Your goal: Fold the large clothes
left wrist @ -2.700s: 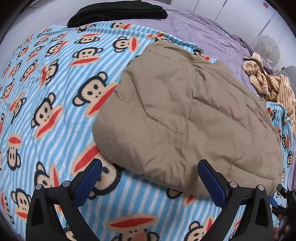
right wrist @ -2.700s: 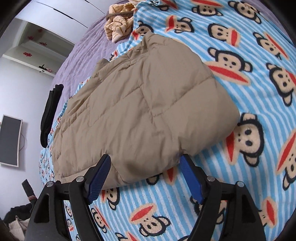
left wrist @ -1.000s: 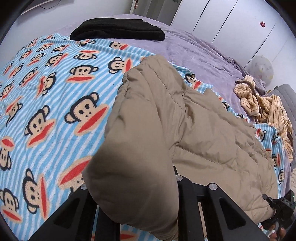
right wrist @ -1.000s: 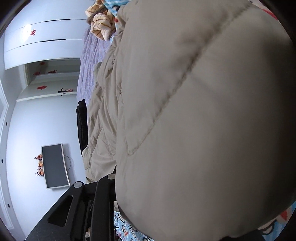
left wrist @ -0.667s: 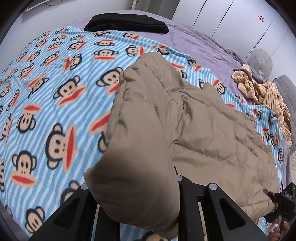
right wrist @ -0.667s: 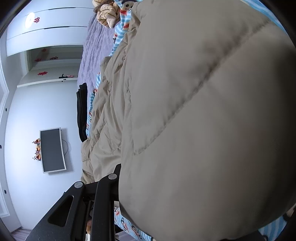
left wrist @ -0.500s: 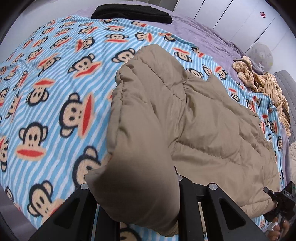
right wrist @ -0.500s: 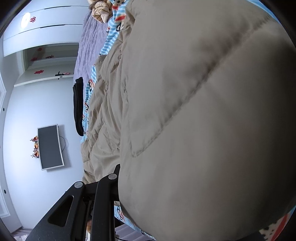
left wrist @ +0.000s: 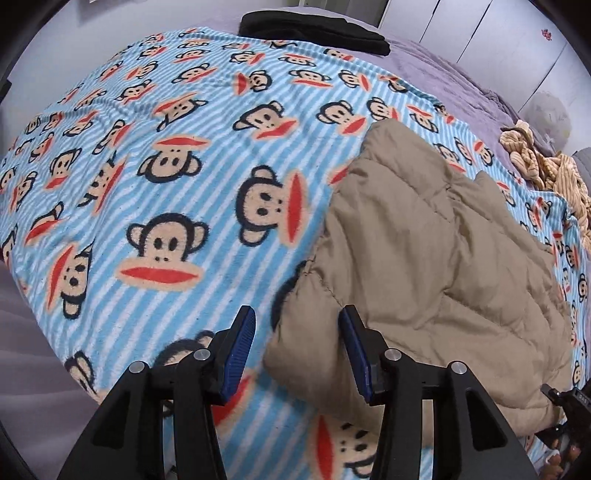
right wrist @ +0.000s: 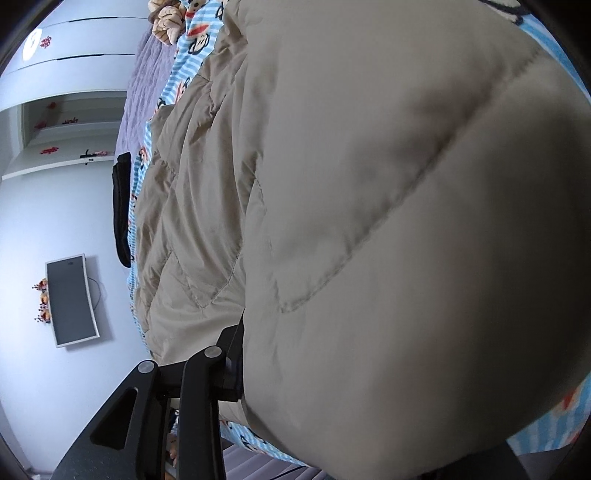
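Observation:
A folded tan quilted jacket (left wrist: 436, 266) lies on the blue striped monkey-print blanket (left wrist: 177, 155). My left gripper (left wrist: 297, 350) is open and empty, its blue pads on either side of the jacket's near left corner without touching it. In the right wrist view the jacket (right wrist: 388, 221) fills most of the frame, bulging over the right gripper (right wrist: 240, 354). That gripper is shut on the jacket's edge; only its left finger shows, the other is hidden under the fabric.
A folded black garment (left wrist: 314, 29) lies at the blanket's far edge on the purple bedspread (left wrist: 443, 81). A striped beige garment (left wrist: 546, 170) is bunched at the far right. White wardrobe doors stand behind. A wall TV (right wrist: 70, 299) shows in the right wrist view.
My left gripper has let go of the jacket and opened; the corner now lies on the blanket. The right gripper still holds its edge, lifted.

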The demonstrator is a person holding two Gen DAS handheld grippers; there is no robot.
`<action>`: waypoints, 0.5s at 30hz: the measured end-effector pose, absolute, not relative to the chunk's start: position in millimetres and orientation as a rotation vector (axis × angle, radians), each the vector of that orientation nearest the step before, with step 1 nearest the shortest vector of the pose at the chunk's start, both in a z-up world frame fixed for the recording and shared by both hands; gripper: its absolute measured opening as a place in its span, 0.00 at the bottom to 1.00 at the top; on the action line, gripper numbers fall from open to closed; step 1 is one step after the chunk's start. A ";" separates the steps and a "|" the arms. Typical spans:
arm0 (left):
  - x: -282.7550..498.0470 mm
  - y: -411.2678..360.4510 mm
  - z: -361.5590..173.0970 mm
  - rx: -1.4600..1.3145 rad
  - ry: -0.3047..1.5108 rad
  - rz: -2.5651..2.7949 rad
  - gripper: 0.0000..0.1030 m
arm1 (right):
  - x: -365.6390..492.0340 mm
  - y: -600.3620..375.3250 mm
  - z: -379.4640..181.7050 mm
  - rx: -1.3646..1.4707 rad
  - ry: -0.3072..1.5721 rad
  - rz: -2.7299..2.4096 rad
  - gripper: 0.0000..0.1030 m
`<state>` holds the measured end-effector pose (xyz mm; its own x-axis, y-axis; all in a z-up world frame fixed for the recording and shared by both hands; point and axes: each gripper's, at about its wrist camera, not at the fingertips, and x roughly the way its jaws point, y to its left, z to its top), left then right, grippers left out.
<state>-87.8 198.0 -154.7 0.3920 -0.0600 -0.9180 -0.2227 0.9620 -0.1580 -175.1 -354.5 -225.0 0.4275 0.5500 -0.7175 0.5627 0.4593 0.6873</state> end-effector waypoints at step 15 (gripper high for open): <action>-91.0 205.6 -162.0 -0.186 1.315 0.096 0.49 | -181.2 -327.9 -180.9 0.935 1.268 -0.232 0.67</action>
<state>-91.0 205.6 -162.0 0.2518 -0.0354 -0.9671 -0.1751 0.9812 -0.0815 -181.2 -327.9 -180.9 0.3302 0.3318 -0.8837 0.6233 0.6264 0.4681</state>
